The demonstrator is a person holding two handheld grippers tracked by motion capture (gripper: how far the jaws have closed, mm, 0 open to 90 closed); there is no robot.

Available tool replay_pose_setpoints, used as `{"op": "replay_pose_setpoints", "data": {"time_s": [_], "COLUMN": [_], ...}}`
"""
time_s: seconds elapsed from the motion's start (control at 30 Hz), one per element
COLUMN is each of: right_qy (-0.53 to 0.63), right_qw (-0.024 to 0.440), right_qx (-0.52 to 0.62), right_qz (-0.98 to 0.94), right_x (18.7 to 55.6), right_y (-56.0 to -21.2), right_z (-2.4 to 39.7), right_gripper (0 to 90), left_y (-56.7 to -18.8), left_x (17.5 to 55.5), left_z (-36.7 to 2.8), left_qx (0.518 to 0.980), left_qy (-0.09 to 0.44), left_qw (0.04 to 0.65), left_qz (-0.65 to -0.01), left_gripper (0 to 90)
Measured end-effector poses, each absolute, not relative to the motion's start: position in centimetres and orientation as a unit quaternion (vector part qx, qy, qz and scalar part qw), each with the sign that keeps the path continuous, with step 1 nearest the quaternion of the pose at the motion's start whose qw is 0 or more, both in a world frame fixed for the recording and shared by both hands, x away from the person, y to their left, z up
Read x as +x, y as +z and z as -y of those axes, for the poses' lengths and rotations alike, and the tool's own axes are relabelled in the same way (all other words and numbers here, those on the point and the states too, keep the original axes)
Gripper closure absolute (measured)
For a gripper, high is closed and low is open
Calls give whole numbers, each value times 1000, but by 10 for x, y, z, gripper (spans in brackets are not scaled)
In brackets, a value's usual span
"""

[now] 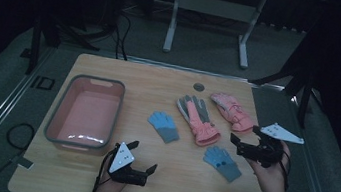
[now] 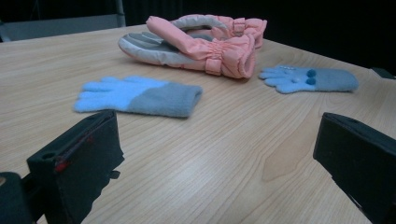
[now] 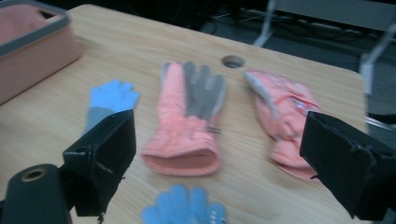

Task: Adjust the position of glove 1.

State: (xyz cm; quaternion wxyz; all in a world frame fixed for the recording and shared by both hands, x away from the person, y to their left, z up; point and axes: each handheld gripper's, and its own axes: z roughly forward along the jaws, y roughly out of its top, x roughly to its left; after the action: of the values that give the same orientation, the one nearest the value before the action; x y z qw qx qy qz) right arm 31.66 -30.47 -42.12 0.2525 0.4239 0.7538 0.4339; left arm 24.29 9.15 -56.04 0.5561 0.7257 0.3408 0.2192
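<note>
Two pairs of gloves lie on the wooden table (image 1: 95, 186). One pink ski glove with a grey palm (image 1: 198, 117) lies mid-table, and its pink mate (image 1: 232, 112) lies to its right. A small blue knit glove with a grey cuff (image 1: 164, 126) lies left of them, and a second blue glove (image 1: 222, 163) lies nearer the front. My left gripper (image 1: 143, 157) hovers open near the front edge, facing the first blue glove (image 2: 140, 95). My right gripper (image 1: 244, 135) is open above the table, just right of the second blue glove (image 3: 184, 207), and holds nothing.
A pink basin with a grey rim (image 1: 58, 110) stands at the table's left and looks empty. A round cable hole (image 1: 199, 86) sits near the far edge. Beyond the table stand a white desk frame (image 1: 171, 25) and dark stands with cables on the floor.
</note>
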Motion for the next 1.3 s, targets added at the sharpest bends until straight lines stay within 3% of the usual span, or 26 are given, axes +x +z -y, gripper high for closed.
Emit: {"op": "replay_pose_setpoints", "data": {"time_s": [0.57,1.0,1.27,1.3], "right_qy": [438,423,421,416], "right_qw": [203,184,158,153], "right_qx": [361,324,299,302], "right_qz": [-798,-826,-841,-844], "right_x": [341,362,376,380], "right_y": [-418,-439,-459,-463], "right_z": [237,186,156,149], "right_gripper": [138,162,257,327], "left_y": [-560,-560,-560,-560], "left_x": [243,242,243,243], "left_z": [-92,-91,-91,-91], "left_qx": [727,729,730,730], "left_qy": [218,216,215,215], "left_qw": [557,557,557,557], "left_qz": [-339,-335,-333,-333], "left_gripper": [11,11,11,11]}}
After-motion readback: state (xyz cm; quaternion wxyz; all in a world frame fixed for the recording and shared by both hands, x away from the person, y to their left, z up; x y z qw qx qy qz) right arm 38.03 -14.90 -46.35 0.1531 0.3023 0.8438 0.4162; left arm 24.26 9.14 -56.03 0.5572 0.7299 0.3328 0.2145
